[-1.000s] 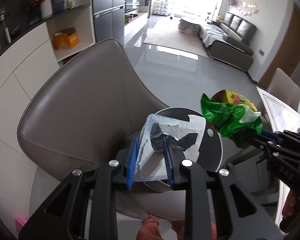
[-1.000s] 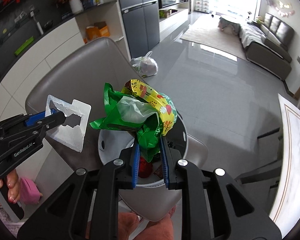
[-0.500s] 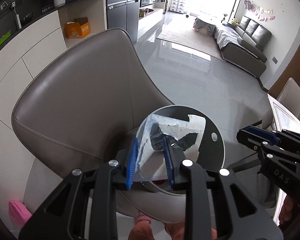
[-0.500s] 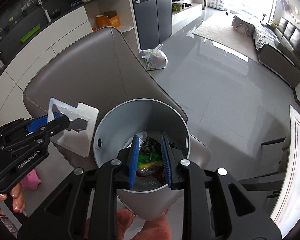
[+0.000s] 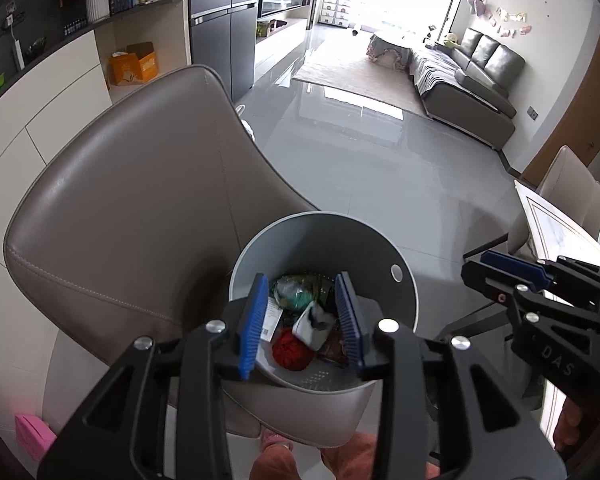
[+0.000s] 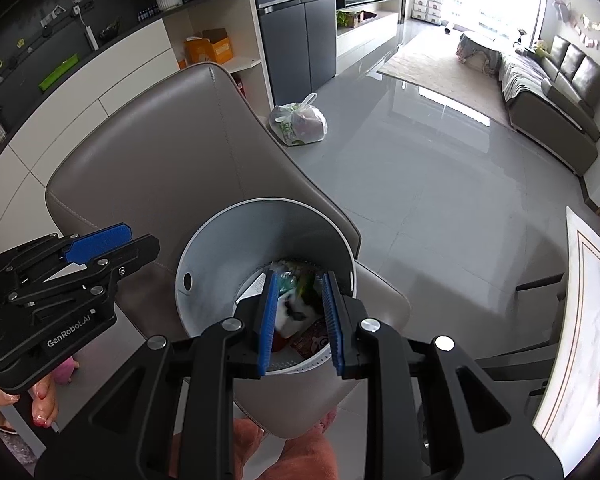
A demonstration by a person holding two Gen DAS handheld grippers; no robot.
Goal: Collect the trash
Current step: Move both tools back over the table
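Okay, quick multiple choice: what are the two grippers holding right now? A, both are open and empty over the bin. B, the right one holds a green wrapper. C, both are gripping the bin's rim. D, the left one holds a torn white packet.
A: the left gripper and right gripper both show bare blue pads spread apart above the grey bin, with the trash lying inside it.
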